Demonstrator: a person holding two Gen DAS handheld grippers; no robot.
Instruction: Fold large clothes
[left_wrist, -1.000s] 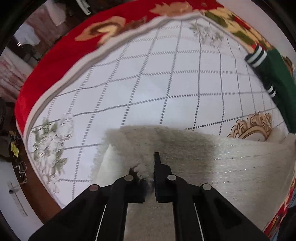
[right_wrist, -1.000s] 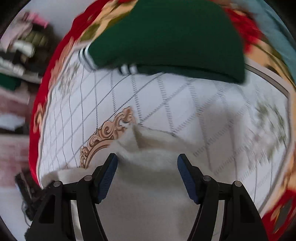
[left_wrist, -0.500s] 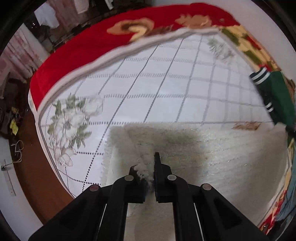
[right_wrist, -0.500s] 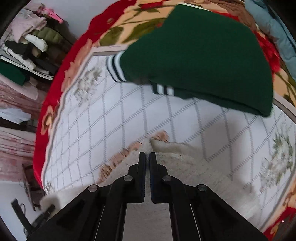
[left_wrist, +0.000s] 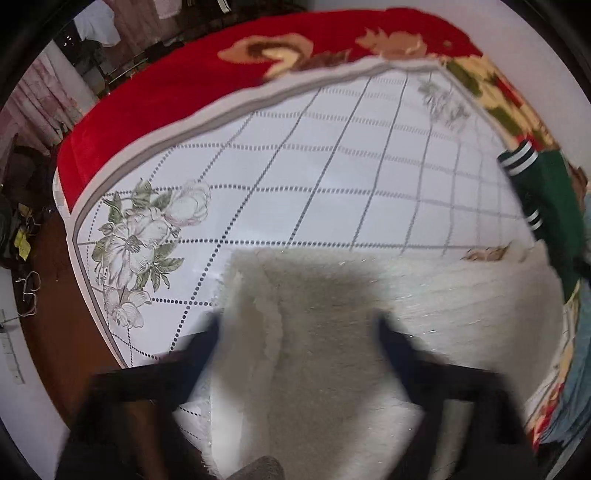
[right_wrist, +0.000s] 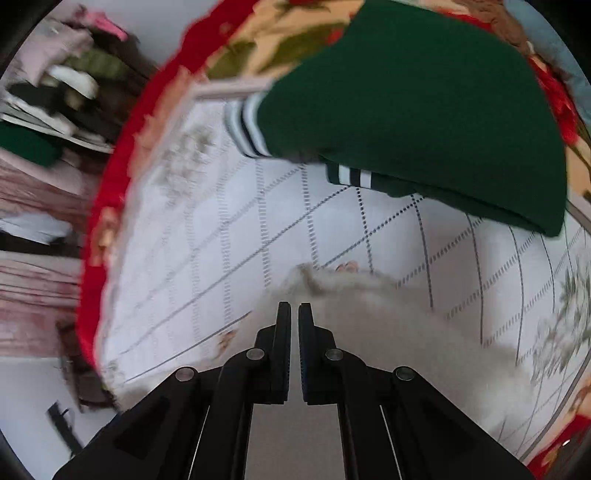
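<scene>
Left wrist view: one fluffy white garment lies lower centre on the grid-patterned bedspread, folded edge between the left gripper, whose jaws are opening, pads clear of it. Right gripper is clenched above the garment's corner, apparently holding nothing. One folded green sweater sits upper right, set aside.

The bed is covered by a white sheet printed with a dotted grey grid and flower motifs at its corners. A red floral blanket lies under the sheet and shows along its far edges. A fluffy white garment lies on the sheet at the near side. A folded green garment with striped cuffs lies farther back, partly on the sheet and partly on the blanket.
</scene>
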